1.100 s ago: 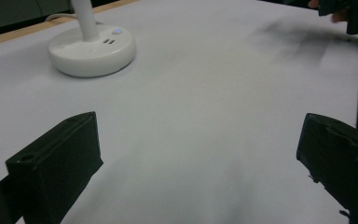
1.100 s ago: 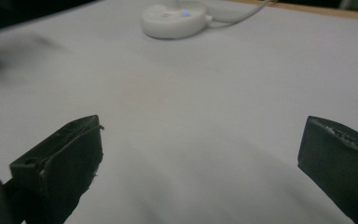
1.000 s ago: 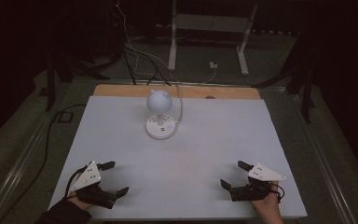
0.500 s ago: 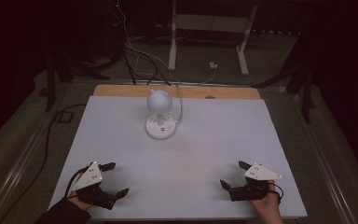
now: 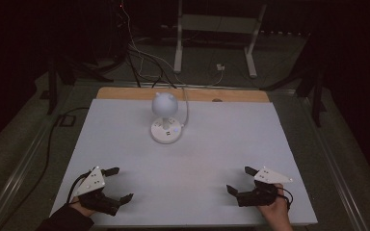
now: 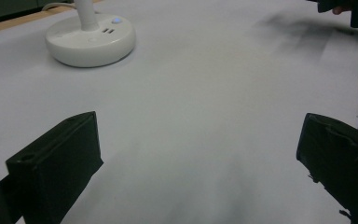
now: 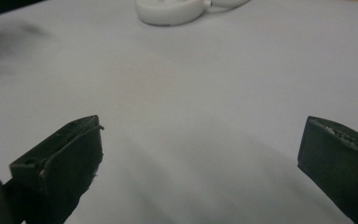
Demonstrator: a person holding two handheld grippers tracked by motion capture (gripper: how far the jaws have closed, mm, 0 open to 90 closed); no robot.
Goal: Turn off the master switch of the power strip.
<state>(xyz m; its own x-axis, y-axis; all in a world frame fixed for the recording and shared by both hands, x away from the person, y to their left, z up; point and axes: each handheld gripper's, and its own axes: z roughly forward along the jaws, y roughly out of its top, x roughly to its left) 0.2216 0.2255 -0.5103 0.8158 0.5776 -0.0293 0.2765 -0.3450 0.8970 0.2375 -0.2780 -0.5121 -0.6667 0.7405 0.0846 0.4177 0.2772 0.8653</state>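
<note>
A small white lamp [image 5: 165, 118] with a round head stands upright on its disc base near the middle of the tabletop's [image 5: 212, 149] far edge, its white cable trailing back over that edge. The left gripper [image 5: 118, 184] sits low over the near left corner, held in a hand, its jaws spread wide with nothing between them. The right gripper [image 5: 241, 179] is near the near right corner, likewise held in a hand, jaws spread and empty. Both are well apart from the lamp. In the left gripper view the lamp's base [image 6: 90, 38] shows a small lit blue button; in the right gripper view the base [image 7: 169, 10] lies at the top.
</note>
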